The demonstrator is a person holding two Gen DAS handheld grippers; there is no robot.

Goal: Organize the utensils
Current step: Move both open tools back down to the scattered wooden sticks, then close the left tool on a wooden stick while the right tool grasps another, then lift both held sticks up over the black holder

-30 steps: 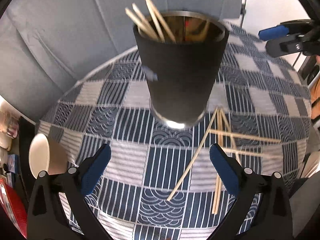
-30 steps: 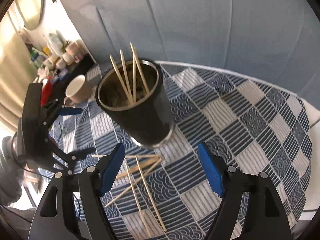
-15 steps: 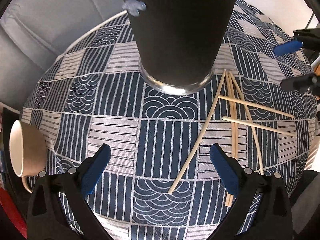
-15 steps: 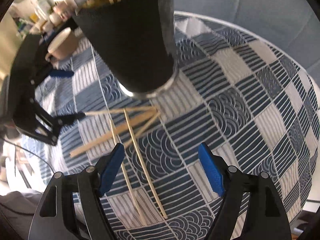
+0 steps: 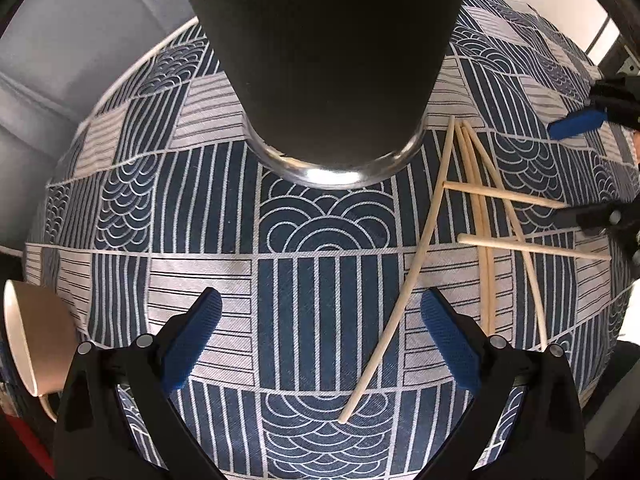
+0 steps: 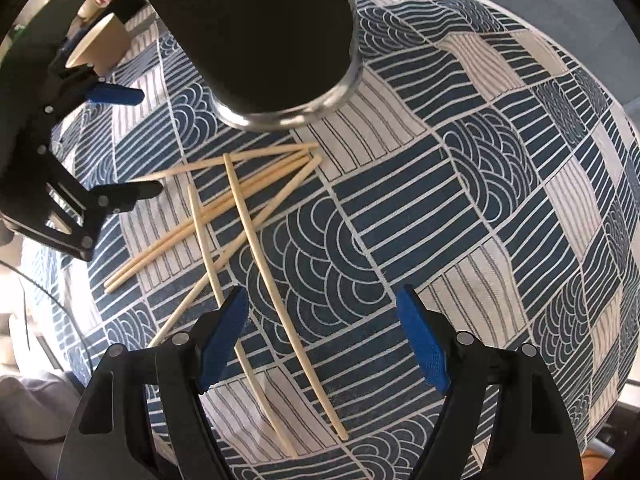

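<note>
A tall black utensil cup (image 5: pixel 328 60) with a steel base stands on the patterned tablecloth; it also shows in the right wrist view (image 6: pixel 260 28). Several loose wooden chopsticks (image 5: pixel 484 216) lie crossed to its right, and in the right wrist view (image 6: pixel 224 216) they lie just ahead of the gripper. My left gripper (image 5: pixel 320 336) is open and empty, low over the cloth, with one chopstick (image 5: pixel 404 292) running between its fingers. My right gripper (image 6: pixel 324 344) is open and empty, low over the pile; one long chopstick (image 6: pixel 280 304) passes between its fingers.
A beige mug (image 5: pixel 36 340) lies on its side at the left table edge, also seen in the right wrist view (image 6: pixel 102 42). The round table (image 6: pixel 520 200) has a blue and white tablecloth. A grey curtain (image 5: pixel 72 40) hangs behind.
Both grippers have dropped and moved closer to the cup's base and the loose chopsticks. The cup's rim and the chopsticks inside it have left both views. Both stay open.
</note>
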